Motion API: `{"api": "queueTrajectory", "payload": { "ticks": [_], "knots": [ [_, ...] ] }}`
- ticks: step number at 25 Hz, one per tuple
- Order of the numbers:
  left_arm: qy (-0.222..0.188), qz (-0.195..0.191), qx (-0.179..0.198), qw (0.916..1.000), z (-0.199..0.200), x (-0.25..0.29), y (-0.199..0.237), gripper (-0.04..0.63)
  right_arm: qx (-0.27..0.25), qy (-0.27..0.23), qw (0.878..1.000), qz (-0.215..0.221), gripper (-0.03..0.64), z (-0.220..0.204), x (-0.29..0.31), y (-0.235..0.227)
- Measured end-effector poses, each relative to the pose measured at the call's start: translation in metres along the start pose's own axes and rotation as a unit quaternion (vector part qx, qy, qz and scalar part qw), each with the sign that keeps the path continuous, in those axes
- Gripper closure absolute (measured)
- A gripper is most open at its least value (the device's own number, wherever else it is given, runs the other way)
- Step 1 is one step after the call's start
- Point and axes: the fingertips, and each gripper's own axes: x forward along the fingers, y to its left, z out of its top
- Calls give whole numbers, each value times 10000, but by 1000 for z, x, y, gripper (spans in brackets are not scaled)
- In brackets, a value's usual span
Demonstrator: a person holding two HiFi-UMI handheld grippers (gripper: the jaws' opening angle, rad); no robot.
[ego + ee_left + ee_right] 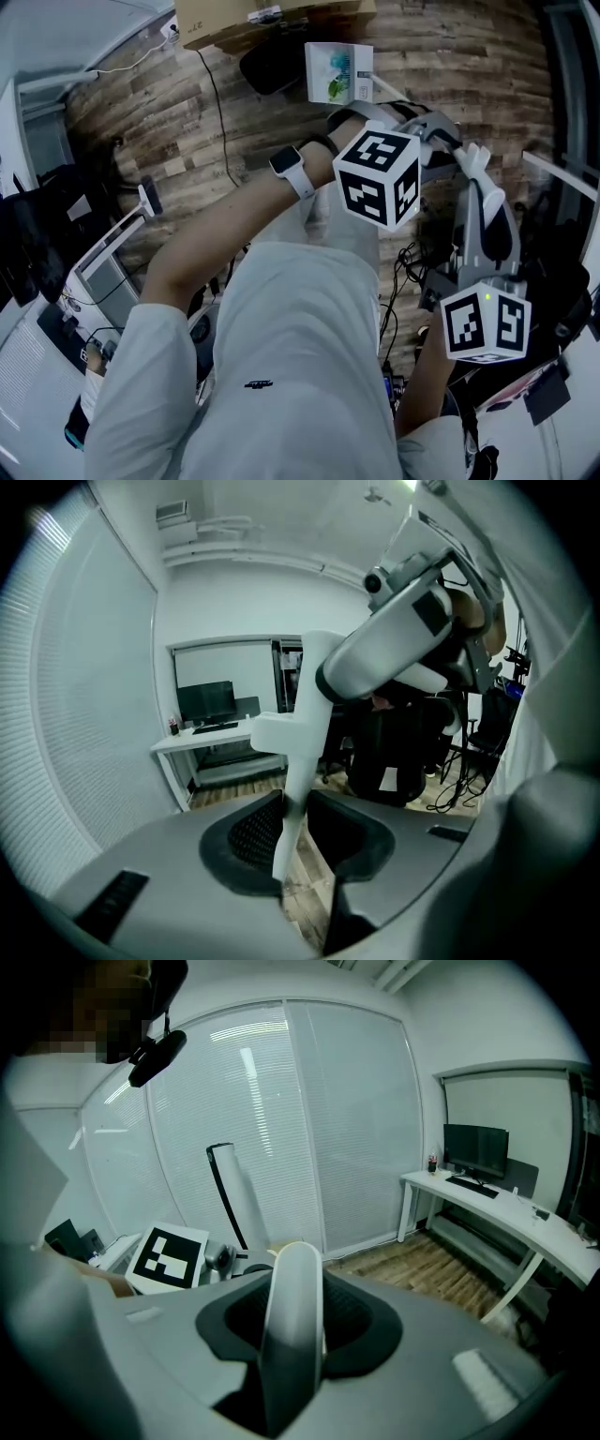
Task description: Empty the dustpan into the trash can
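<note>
Two tools, one per hand, one marker cube on each: left cube [380, 178], right cube [486, 323]. One smartwatch [287, 163] on the left wrist.

Right tool [295, 1316]: jaws clamped on the rounded end of the one white dustpan handle [292, 1354], which fills the gap between the pads.

Left tool [298, 844]: jaws apart. The thin lower strip of the same handle runs down between them, close by one pad, with a clear gap to the other, not pinched.

From the head view the handle rises from the right tool toward the left tool ahead of it, both at the person's right, above the wooden floor [187, 94]. The pan itself can't be made out.

Farther off on the floor: one cardboard box [272, 21], contents unreadable, and one white carton with green print [337, 73] just beside it. One black office chair [384, 752]. By the far wall, one white surface [211, 738] carrying one monitor [206, 700].
</note>
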Motion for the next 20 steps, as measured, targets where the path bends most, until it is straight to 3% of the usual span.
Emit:
{"api": "queueTrajectory", "payload": {
  "ticks": [9,20],
  "knots": [
    [-110,338,-136,9993,-9,-21,8,509,-414,65,9988,267,483,4,9,25],
    [-179,1224,-564,9907,-18,-65,41,505,-729,-193,9943,759,483,26,27,64]
  ]
}}
